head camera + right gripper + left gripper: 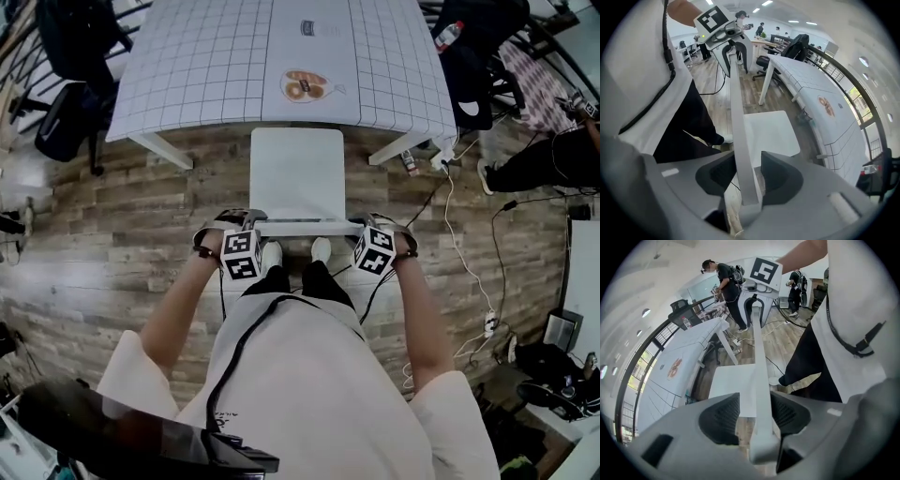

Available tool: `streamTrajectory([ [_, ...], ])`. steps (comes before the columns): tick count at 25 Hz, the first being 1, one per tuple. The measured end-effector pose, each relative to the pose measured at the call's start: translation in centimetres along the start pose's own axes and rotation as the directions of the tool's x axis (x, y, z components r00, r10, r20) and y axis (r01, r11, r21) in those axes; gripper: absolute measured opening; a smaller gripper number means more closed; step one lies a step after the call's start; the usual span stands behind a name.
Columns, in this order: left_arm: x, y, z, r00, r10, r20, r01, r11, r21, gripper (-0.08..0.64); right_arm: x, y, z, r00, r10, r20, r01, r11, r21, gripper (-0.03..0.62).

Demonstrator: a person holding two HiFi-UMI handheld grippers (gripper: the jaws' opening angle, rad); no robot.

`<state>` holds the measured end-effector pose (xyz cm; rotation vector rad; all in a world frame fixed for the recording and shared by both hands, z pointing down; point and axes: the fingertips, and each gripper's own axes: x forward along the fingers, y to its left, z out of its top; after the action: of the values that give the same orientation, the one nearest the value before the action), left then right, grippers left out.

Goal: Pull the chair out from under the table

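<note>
Both arms reach forward and down, left gripper [248, 223] and right gripper [367, 225] level with each other, jaws parted.

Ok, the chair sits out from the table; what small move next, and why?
Probably lift both grippers straight up off the backrest: the chair seat lies in front of the table, and the left gripper and right gripper straddle it with jaws apart, not clamping.
</note>
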<state>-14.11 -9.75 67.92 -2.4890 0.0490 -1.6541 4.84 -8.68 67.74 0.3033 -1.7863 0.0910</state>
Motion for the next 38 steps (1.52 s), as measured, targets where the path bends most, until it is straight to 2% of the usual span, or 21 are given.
streamTrajectory([
  [5,0.8,-0.3,0.1,1.0,-0.018,-0.009,0.018,0.999,0.027,0.19,0.4,0.2,-0.2,0.999,0.032,-0.034,-0.032,0.999,0.01,0.163],
  [9,1.3,-0.3,0.3,0.999,-0.022,-0.034,0.023,0.999,0.034,0.168,0.6,0.1,-0.2,0.999,0.038,-0.036,-0.039,0.999,-0.024,0.143],
  [13,2.2,-1.3,-0.2,0.992,-0.015,-0.128,0.022,0.998,0.052,0.117,0.7,0.8,-0.5,0.999,0.046,-0.019,-0.048,0.996,-0.069,0.123],
  [18,3.3,-1.8,-0.4,0.968,0.022,-0.248,-0.01,0.999,0.048,0.094,0.4,1.4,-1.1,0.999,0.039,-0.003,-0.039,0.986,-0.161,0.086],
  [21,4.0,-1.5,-1.4,0.931,0.04,-0.362,-0.015,0.997,0.072,0.101,0.1,1.1,-1.3,0.999,0.035,0.016,-0.031,0.983,-0.183,0.084],
  [23,4.4,-1.7,-1.8,0.913,0.03,-0.406,0.0,0.997,0.075,0.095,0.1,1.2,-1.4,0.998,0.039,0.047,-0.03,0.982,-0.184,0.084],
  [28,4.7,-2.5,-1.9,0.887,-0.004,-0.461,0.004,1.0,-0.002,0.095,0.3,1.9,-1.8,0.992,0.077,0.099,-0.059,0.983,-0.174,0.083],
  [34,4.3,-2.1,-1.7,0.875,0.028,-0.483,-0.031,1.0,0.003,0.104,-0.2,1.7,-1.8,0.992,0.071,0.106,-0.052,0.983,-0.174,0.083],
  [38,4.1,-2.0,-1.7,0.877,0.043,-0.479,-0.039,0.999,0.019,0.106,-0.2,1.7,-1.7,0.993,0.058,0.099,-0.04,0.984,-0.173,0.084],
])
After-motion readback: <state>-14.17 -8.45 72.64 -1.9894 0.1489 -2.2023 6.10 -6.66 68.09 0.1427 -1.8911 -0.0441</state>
